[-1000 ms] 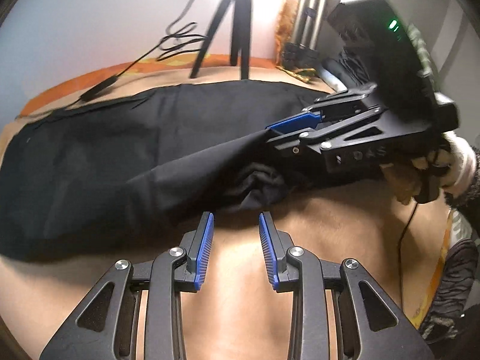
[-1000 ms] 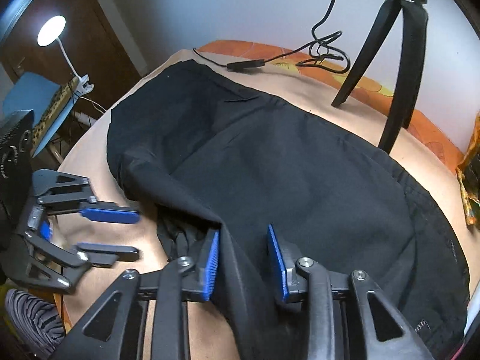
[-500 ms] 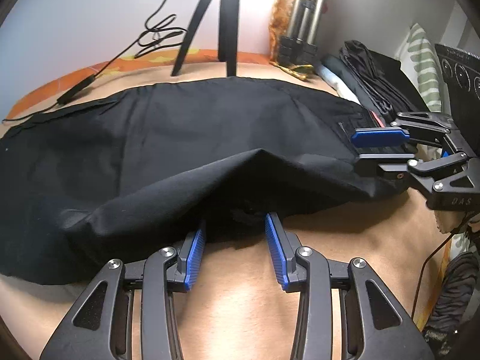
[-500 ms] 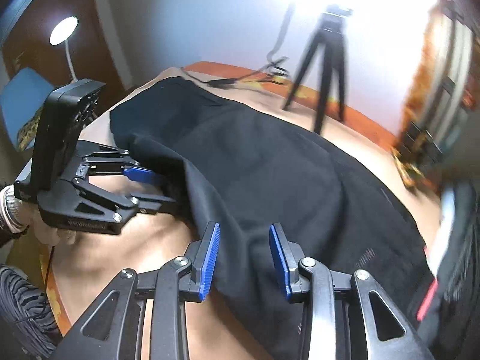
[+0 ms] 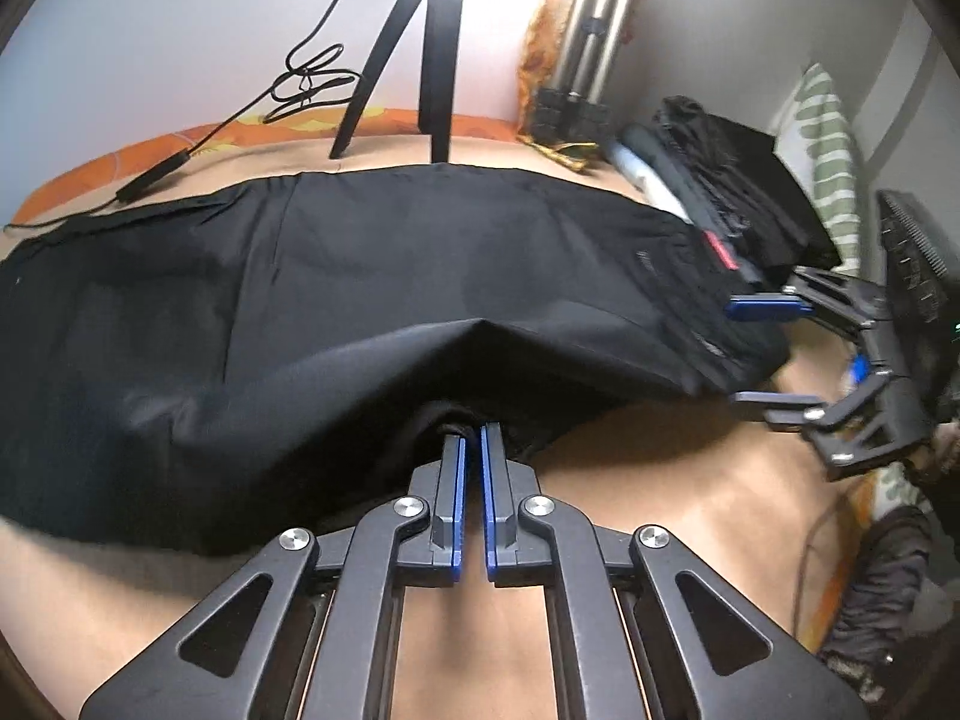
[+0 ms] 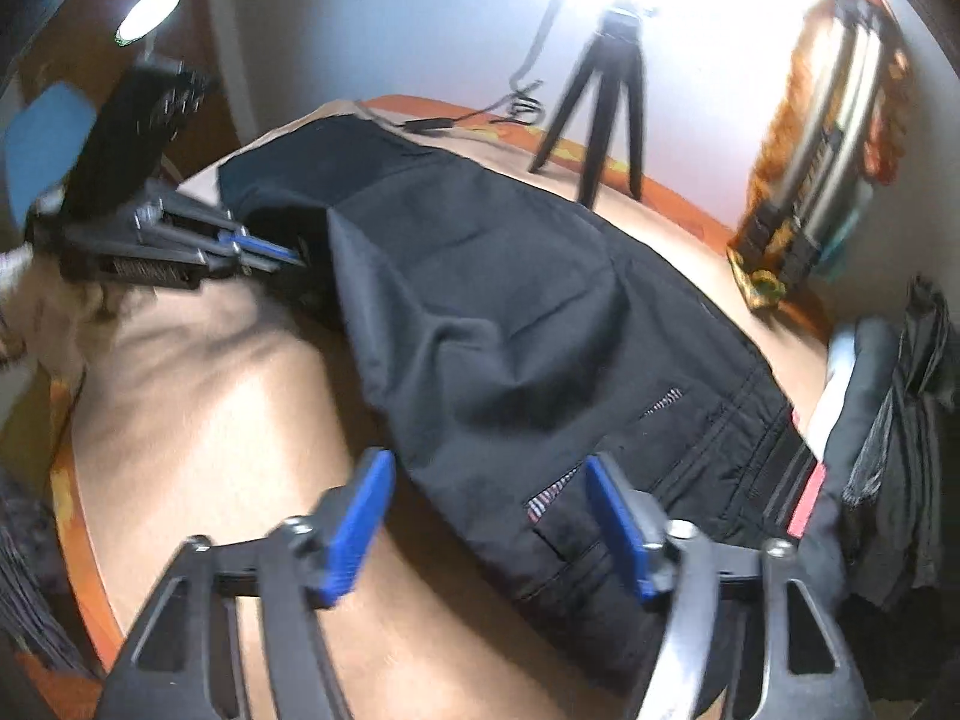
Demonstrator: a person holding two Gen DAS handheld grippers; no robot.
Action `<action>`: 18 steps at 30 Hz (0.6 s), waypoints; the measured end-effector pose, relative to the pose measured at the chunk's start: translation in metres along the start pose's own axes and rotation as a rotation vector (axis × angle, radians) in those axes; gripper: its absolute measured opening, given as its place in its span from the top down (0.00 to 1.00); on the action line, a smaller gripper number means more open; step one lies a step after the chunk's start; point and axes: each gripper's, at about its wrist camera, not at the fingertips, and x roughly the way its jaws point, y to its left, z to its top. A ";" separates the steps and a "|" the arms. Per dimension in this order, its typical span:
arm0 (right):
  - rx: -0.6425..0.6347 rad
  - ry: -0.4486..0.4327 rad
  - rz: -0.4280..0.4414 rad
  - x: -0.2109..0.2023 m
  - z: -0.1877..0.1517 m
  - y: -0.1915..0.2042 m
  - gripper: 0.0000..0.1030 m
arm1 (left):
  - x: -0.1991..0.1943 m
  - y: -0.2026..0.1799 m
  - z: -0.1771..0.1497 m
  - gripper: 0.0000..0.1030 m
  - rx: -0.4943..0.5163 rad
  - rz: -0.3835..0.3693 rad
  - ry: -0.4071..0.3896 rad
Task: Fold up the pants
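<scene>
Pants (image 5: 372, 276), black, lie spread lengthwise across a tan surface (image 5: 660, 498), with their near edge lifted into a low ridge at the middle. At the far left of the left wrist view, a black cable (image 5: 162, 171) runs along the orange back edge of the surface and coils up against the white wall. Just right of it, a black tripod (image 5: 435, 54) stands behind the pants.

At the bottom centre, the left gripper (image 5: 471, 450) has its blue-padded jaws drawn together on a fold of the pants' near edge, pinching the dark cloth at the tips. Further right, a folded metal stand (image 5: 591, 36) leans in the corner, and a pile of dark clothing (image 5: 738, 180) sits beside the waistband end of the pants.

At the far right, the right gripper (image 5: 765, 354) reaches in sideways at the waistband corner. Its jaws are opening. In the blurred right wrist view the waistband end lies between the spread blue pads (image 6: 618, 528), and they seem not to press on it, though the motion blur makes this uncertain. In that same view, a lit lamp (image 6: 147, 12) glows at the upper left.
</scene>
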 end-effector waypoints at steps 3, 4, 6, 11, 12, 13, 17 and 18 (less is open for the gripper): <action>-0.077 0.011 -0.013 0.003 -0.004 0.012 0.30 | -0.016 -0.007 -0.007 0.98 0.010 -0.016 -0.006; -0.104 0.018 -0.019 0.007 -0.004 0.017 0.30 | -0.018 -0.007 -0.008 0.98 0.001 -0.024 -0.005; -0.142 0.032 -0.047 0.013 -0.005 0.022 0.30 | -0.022 -0.007 -0.011 1.00 -0.032 -0.051 -0.002; -0.225 0.074 -0.158 0.030 -0.005 0.024 0.57 | -0.023 -0.021 -0.027 1.00 0.000 -0.078 0.051; -0.227 0.087 -0.164 0.033 -0.004 0.020 0.67 | -0.022 -0.021 -0.030 1.00 0.005 -0.066 0.059; -0.219 0.092 -0.167 0.033 -0.003 0.016 0.67 | -0.021 -0.021 -0.032 1.00 0.012 -0.043 0.059; -0.181 0.071 -0.140 0.024 -0.001 0.008 0.65 | -0.027 -0.021 -0.030 0.99 0.021 0.032 0.000; -0.174 0.068 -0.139 0.022 -0.002 0.007 0.62 | -0.028 -0.024 -0.029 0.97 0.043 0.051 -0.009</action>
